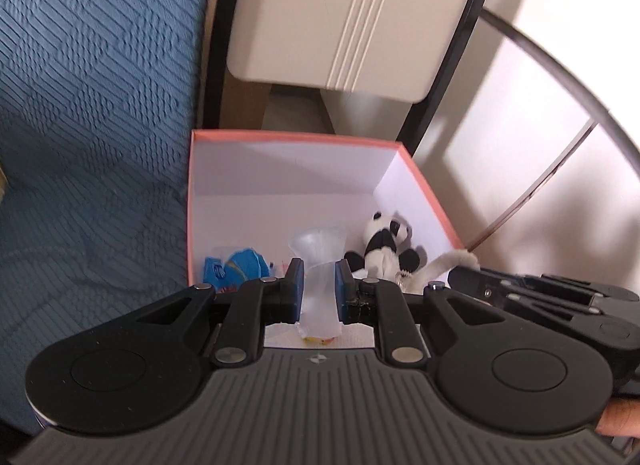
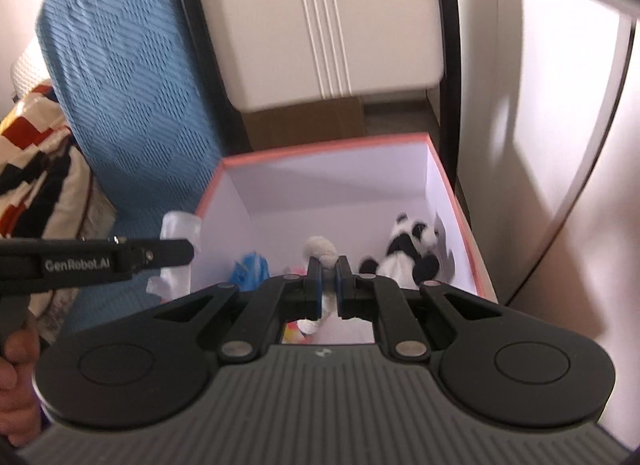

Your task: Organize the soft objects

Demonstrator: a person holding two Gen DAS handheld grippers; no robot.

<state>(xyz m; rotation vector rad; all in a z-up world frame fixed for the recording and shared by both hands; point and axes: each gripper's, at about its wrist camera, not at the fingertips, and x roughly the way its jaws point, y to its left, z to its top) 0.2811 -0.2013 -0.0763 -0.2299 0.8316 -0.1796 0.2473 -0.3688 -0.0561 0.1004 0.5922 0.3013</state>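
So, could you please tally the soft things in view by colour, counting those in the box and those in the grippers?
Black and white: 1, the panda toy in the box
Blue: 1, the blue item in the box
Translucent white: 1, the plastic wrap in the left gripper
Fluffy white: 1, the plush piece in the right gripper
Total: 4

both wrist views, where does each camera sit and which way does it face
Left wrist: on the left hand-held gripper, facing down into the pink box; right hand-held gripper at right edge.
Right wrist: on the right hand-held gripper, facing the same box; left hand-held gripper and a hand at left.
Shared: box, panda plush.
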